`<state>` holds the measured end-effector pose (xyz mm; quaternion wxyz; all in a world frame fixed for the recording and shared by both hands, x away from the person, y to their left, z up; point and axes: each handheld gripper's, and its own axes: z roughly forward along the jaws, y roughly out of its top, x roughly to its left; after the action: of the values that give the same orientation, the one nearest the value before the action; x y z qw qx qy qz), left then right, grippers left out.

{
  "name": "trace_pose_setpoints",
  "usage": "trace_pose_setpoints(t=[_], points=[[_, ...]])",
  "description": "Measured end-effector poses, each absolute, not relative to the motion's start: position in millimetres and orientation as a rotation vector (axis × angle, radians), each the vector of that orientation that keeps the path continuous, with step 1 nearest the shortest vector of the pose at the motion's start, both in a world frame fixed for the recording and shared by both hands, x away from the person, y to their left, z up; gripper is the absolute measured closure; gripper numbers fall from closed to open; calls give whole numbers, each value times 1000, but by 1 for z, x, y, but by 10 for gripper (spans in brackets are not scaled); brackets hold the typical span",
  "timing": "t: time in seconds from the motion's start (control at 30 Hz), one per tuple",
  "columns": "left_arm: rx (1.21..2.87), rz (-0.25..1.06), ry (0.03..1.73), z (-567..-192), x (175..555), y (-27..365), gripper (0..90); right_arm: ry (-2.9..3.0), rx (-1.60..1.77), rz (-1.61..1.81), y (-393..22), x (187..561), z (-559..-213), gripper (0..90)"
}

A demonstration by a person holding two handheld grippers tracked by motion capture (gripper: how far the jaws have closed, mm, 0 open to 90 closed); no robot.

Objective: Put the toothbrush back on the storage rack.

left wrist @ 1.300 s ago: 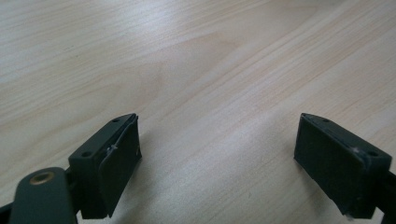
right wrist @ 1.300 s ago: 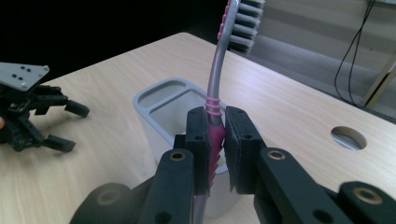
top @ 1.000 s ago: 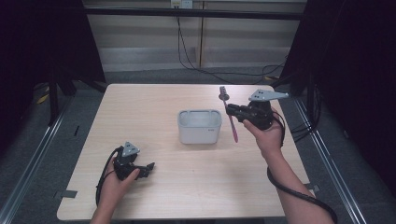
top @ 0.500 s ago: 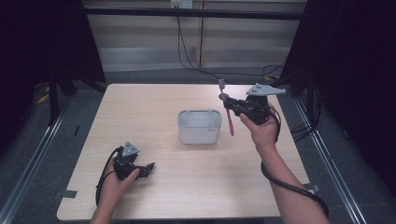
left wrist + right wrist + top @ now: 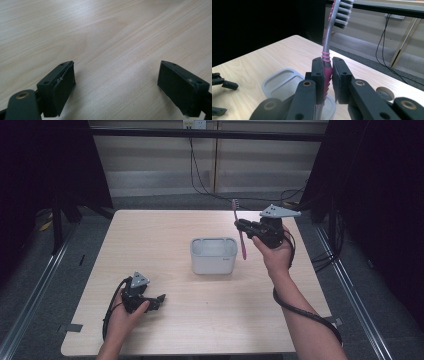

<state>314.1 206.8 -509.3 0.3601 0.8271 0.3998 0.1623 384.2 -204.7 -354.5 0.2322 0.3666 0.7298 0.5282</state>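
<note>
A pink and grey toothbrush (image 5: 240,232) stands nearly upright in the air, bristle head (image 5: 342,13) on top, just right of a white two-compartment holder (image 5: 213,255). My right gripper (image 5: 242,226) is shut on the pink handle (image 5: 326,65), and the handle's lower end hangs beside the holder's (image 5: 277,83) right rim. My left gripper (image 5: 156,300) rests low on the table near the front left. Its fingers (image 5: 62,86) stand wide apart with only bare wood between them.
The wooden table (image 5: 165,235) has a round cable hole (image 5: 384,93) near its right edge. Dark curtains flank both sides, and cables hang at the back wall. The left gripper (image 5: 223,85) lies far off at the left of the right gripper view.
My right gripper has lifted the toothbrush a little and carried it slightly left, toward the holder. The left gripper has stayed put.
</note>
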Motion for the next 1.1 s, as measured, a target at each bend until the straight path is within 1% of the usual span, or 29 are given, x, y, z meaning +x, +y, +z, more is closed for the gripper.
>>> trace_pose_setpoints(t=[1.1], points=[[2130,419,1032,-509,314,207,139,1934,1037,1449,-196,412,-356,807]])
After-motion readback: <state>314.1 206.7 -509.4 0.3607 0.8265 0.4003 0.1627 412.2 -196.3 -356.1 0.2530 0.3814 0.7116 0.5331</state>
